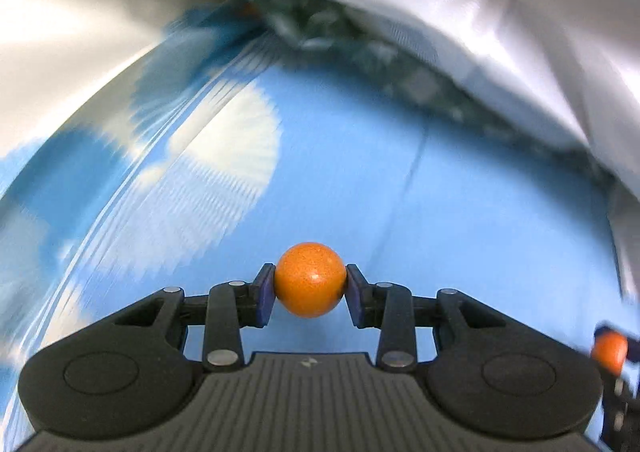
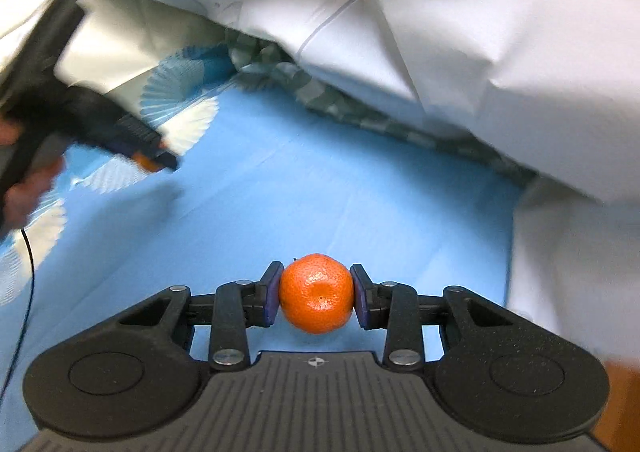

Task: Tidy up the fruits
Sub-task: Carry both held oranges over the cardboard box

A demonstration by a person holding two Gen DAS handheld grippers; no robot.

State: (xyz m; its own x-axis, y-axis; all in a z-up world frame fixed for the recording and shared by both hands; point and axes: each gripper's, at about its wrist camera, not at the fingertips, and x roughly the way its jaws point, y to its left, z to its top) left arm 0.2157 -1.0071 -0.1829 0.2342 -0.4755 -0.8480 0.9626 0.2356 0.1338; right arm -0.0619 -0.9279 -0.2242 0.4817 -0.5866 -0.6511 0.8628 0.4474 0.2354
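Observation:
My left gripper [image 1: 310,288] is shut on a smooth round orange fruit [image 1: 310,279] and holds it above the blue cloth [image 1: 460,211]. My right gripper [image 2: 316,294] is shut on a dimpled mandarin [image 2: 316,294] above the same blue cloth [image 2: 340,187]. The left gripper also shows blurred at the left of the right wrist view [image 2: 154,159] with a bit of orange between its fingers. The right gripper shows at the right edge of the left wrist view [image 1: 610,352] with its mandarin.
A crumpled white cloth [image 2: 460,51] rises along the back and right. A green checked fabric [image 2: 328,95] lies under its edge. White fan patterns [image 1: 224,155] mark the blue cloth on the left. A thin black cable [image 2: 28,272] hangs at the left.

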